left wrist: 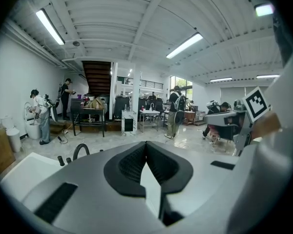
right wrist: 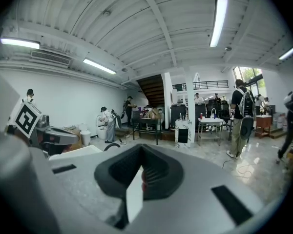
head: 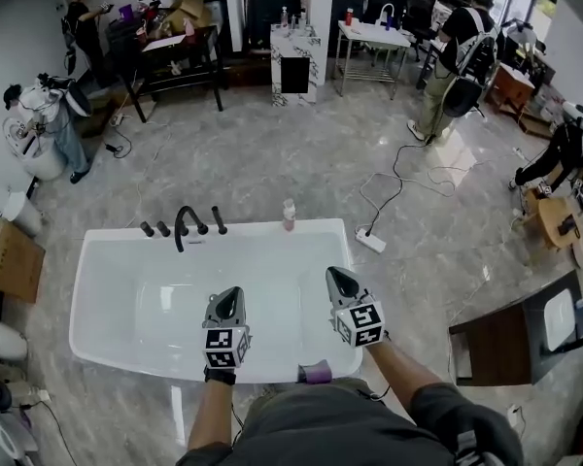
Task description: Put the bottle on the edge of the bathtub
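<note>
A small pale bottle [head: 289, 214] with a pinkish cap stands upright on the far rim of the white bathtub [head: 126, 241], right of the black faucet [head: 187, 223]. Both grippers hover over the tub's near half, well short of the bottle. My left gripper [head: 229, 294] is shut with nothing in it; in the left gripper view its jaws [left wrist: 146, 145] meet. The right gripper [head: 337, 275] is also shut and empty, its jaws [right wrist: 140, 147] closed together in the right gripper view. The bottle is hidden behind the jaws in both gripper views.
A purple object [head: 317, 371] sits on the tub's near rim by my body. A power strip with cable [head: 370, 240] lies on the floor to the right. A dark cabinet [head: 510, 333] stands at right, a cardboard box [head: 10, 257] at left. People work at the back.
</note>
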{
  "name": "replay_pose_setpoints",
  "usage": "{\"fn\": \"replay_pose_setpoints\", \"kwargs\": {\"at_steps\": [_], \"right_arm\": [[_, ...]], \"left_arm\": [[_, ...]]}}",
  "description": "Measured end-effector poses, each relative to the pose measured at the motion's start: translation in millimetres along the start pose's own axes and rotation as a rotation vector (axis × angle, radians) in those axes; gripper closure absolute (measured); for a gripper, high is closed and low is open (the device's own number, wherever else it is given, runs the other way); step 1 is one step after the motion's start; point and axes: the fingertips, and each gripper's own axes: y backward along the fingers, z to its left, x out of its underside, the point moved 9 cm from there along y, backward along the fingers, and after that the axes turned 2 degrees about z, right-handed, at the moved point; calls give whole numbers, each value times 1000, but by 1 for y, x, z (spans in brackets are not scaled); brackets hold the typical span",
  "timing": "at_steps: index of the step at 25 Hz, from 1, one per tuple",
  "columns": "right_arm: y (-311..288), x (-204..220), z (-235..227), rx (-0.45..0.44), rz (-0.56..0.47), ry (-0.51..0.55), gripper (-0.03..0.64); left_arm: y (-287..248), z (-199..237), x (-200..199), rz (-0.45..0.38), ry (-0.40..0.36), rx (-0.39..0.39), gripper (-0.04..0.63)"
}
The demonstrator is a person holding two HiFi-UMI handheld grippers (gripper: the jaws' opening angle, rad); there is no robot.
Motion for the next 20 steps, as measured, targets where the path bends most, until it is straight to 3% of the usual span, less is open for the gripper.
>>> {"fn": "replay_pose_setpoints", "kwargs": {"at_steps": [20], "right_arm": [[21, -9, 8, -11, -14, 0, 617]], "left_arm": [[18, -19, -8, -23, -37, 37, 592]]}}
